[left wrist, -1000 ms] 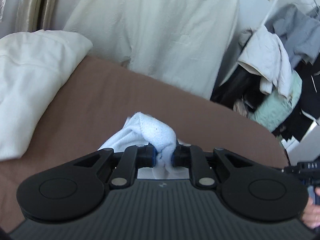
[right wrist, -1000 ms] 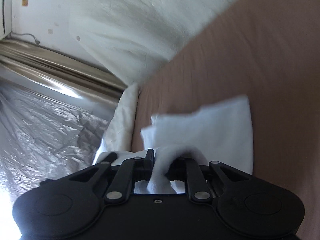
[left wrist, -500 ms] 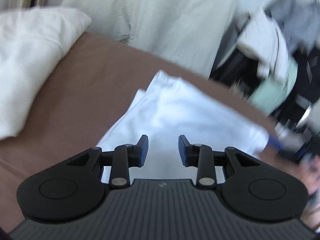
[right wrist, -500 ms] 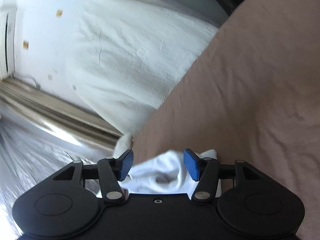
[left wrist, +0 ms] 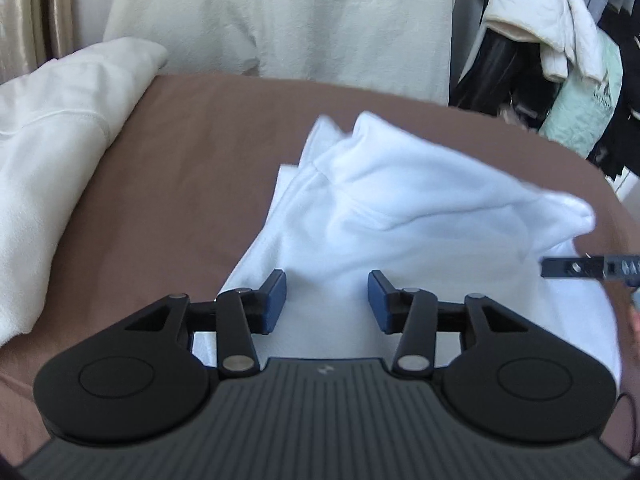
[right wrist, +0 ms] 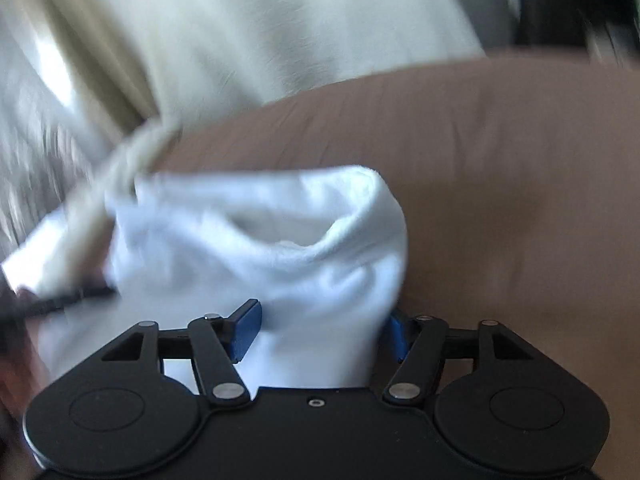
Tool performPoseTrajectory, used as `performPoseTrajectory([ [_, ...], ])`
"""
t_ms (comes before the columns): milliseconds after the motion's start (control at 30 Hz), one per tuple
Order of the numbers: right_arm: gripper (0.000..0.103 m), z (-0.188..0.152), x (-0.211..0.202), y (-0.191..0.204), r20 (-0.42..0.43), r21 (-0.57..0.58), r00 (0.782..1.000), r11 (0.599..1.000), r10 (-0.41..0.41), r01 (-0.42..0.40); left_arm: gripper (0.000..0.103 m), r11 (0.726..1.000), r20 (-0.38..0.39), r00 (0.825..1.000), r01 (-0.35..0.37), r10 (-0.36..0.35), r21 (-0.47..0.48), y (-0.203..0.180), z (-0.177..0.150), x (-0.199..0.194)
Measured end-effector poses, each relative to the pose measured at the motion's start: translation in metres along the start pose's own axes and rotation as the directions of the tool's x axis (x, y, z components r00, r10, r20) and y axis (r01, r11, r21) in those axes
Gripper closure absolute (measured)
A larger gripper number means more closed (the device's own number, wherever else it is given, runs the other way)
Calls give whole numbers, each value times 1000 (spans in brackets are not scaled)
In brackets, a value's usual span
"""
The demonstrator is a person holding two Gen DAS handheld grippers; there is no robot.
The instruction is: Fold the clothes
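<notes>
Lying rumpled on the brown bedcover, the white garment spreads just ahead of the left gripper, whose jaws are opening with nothing pinched. The right gripper is opening too, cloth bunched loosely between its blue pads. A cream pillow sits left; clothes hang beyond.
</notes>
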State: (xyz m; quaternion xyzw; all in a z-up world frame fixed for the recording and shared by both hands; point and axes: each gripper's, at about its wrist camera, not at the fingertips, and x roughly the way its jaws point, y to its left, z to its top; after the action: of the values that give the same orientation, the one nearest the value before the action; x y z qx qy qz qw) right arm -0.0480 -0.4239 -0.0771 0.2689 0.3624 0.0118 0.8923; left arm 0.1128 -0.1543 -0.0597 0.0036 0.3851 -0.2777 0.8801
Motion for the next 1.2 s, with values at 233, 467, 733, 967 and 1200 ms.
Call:
performPoseTrajectory([
  [233,51,8,-5,-21,153,30,988,999,-31,27,59,996,-15,998,-67,68,54,-8,7,18],
  [467,85,15,-13,-11,228,21,972,999,-48,45,65,970,-30,970,-240,241,29,1,13,19],
  [733,63,13,-7,2,139,-39,964,971,-227,234,62,969,-91,979,-193,181,-154,25,5,-15],
  [967,50,14,-47,-11,77,149,992,985,-102,90,58,895,-70,998,-31,0,-445,48,-36,-74],
  [1200,38,-16,-71,-20,-4,359,978,913,207,-192,58,803,-86,993,16,-84,-596,52,-96,-103],
])
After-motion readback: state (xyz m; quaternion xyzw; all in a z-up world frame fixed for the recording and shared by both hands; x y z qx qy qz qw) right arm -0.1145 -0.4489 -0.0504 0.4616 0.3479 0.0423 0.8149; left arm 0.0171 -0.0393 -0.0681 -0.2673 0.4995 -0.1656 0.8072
